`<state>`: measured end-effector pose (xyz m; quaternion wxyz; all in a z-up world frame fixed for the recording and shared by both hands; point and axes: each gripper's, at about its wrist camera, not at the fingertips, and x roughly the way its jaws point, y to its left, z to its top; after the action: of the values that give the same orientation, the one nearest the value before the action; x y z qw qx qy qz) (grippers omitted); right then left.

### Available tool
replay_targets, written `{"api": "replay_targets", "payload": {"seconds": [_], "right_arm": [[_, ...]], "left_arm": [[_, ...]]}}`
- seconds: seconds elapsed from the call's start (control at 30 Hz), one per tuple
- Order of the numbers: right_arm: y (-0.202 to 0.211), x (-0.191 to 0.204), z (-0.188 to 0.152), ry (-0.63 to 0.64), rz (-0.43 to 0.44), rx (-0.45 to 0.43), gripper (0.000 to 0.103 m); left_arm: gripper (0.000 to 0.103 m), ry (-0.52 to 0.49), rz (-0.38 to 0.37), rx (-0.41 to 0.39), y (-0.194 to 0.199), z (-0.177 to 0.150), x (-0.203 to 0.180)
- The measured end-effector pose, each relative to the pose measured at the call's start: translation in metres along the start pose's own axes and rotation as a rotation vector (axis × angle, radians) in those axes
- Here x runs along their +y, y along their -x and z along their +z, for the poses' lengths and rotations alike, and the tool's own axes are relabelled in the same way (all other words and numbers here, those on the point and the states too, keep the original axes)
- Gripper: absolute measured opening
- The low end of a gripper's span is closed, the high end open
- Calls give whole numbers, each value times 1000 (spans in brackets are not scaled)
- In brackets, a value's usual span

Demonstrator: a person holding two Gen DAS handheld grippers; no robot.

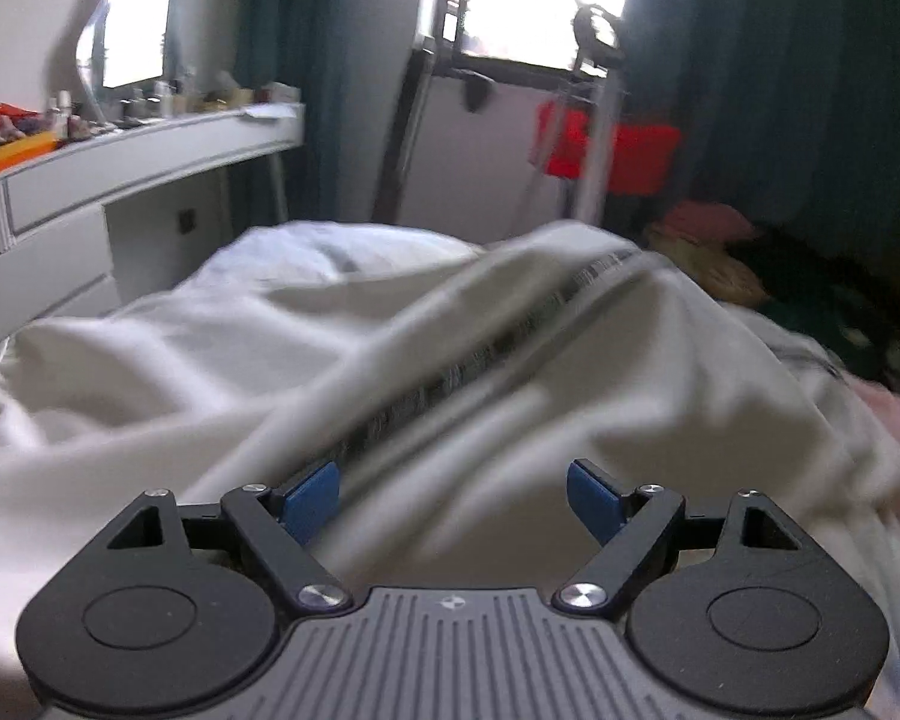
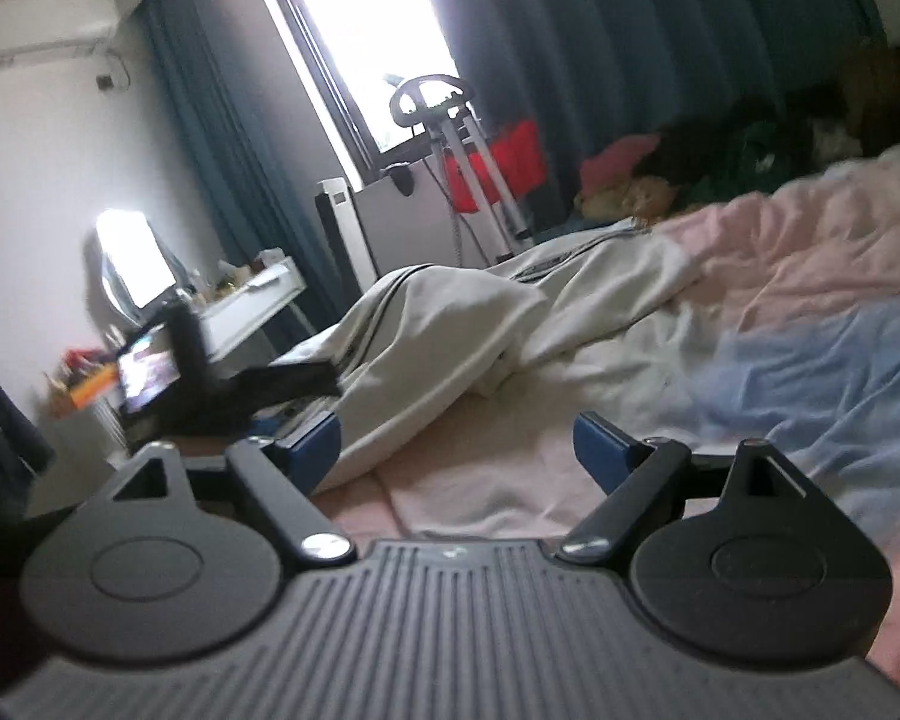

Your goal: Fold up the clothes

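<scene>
The soft, crumpled cream-white cloth garment with a dark striped band (image 1: 450, 360) lies bunched in a heap on the bed with the pink and blue wrinkled cover (image 2: 810, 312). The left claw (image 1: 453, 498) hangs over it, blue pads wide apart, holding nothing. The right claw (image 2: 456, 450) is wide apart too, beside the heap's edge. The white desk (image 1: 150, 150) behind looks blurry, its small things hard to make out.

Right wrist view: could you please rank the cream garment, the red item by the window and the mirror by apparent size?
1. Cream garment, nearest the camera.
2 and 3. Mirror and red item look alike; left unranked.
</scene>
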<state>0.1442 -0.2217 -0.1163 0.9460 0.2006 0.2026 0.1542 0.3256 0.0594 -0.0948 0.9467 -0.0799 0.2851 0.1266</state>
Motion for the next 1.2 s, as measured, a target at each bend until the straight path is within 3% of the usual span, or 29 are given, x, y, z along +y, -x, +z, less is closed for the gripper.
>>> {"api": "replay_targets", "payload": {"seconds": [0.2,0.37,0.43,0.5,0.53,0.57,0.6,0.73,0.83,0.97,1.07,1.2], "right_arm": [[-37,-29,-2,-97,-30,25,86],[-59,-50,-5,-138,-75,1,87],[-68,-53,-5,-130,-80,2,87],[-76,-54,-5,-118,-94,2,87],[-79,-54,-6,-111,-101,5,87],[-81,-53,-7,-103,-106,8,87],[-83,-53,-8,-96,-109,11,87],[-81,-48,-11,-78,-104,8,87],[-72,-43,-12,-52,-114,-13,87],[-58,-37,-10,-37,-118,-55,87],[-47,-34,-8,-36,-134,-88,86],[-30,-39,-7,-87,-121,-122,86]], "left_arm": [[87,-1,-18,-43,-74,48,-21],[87,-139,-8,-44,-127,64,-39],[72,-123,-66,-17,-137,66,-36],[41,-94,-122,12,-140,66,-35],[33,-86,-135,24,-139,66,-35],[15,-95,-134,22,-133,63,-37],[10,-114,-138,15,-124,62,-40],[9,-249,-189,-92,-56,45,-51],[9,-296,-278,-134,7,26,-49],[9,-358,-383,-162,103,-25,-42],[9,-401,-443,-154,159,-78,-39],[9,-402,-463,-80,181,-143,-32]]}}
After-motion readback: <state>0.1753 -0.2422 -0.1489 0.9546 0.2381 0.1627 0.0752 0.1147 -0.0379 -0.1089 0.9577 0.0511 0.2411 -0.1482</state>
